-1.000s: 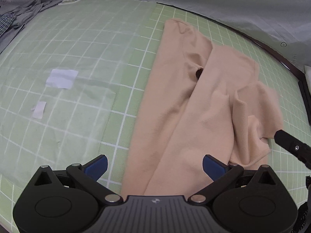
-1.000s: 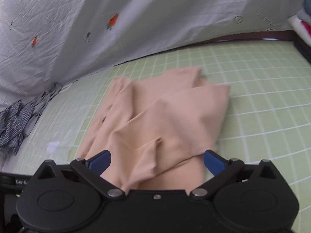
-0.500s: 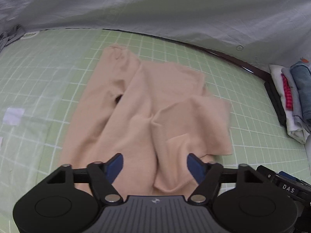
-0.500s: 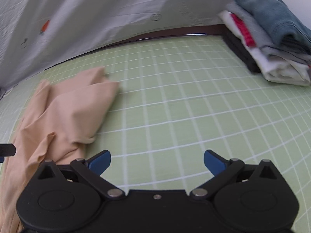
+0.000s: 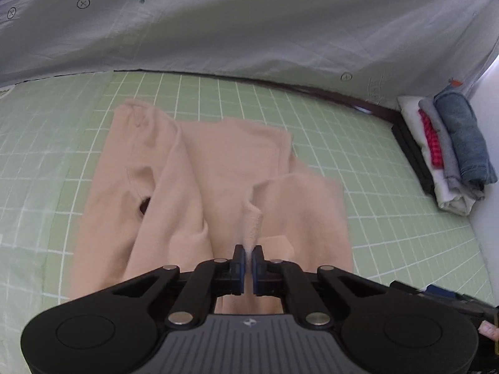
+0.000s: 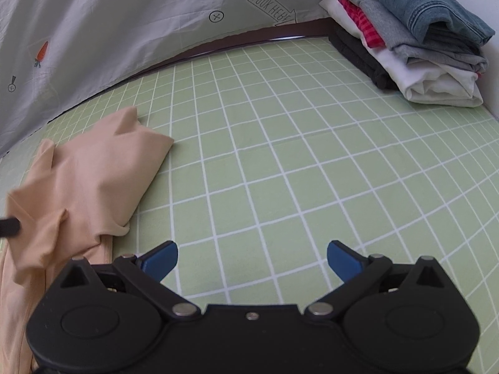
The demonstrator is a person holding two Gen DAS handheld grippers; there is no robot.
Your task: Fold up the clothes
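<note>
The left tongs [image 5: 248, 254] have just clenched on a raised fold of the peach garment [image 5: 218, 168], which lies crumpled on the green grid mat [image 6: 280, 155]. The right tongs [image 6: 252, 255] stand released over bare mat.

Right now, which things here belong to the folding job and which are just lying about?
In the job:
peach garment
left gripper, shut on a pinch of it
right gripper, open over the mat

Lying about:
stack of folded clothes
green grid mat
grey sheet
</note>
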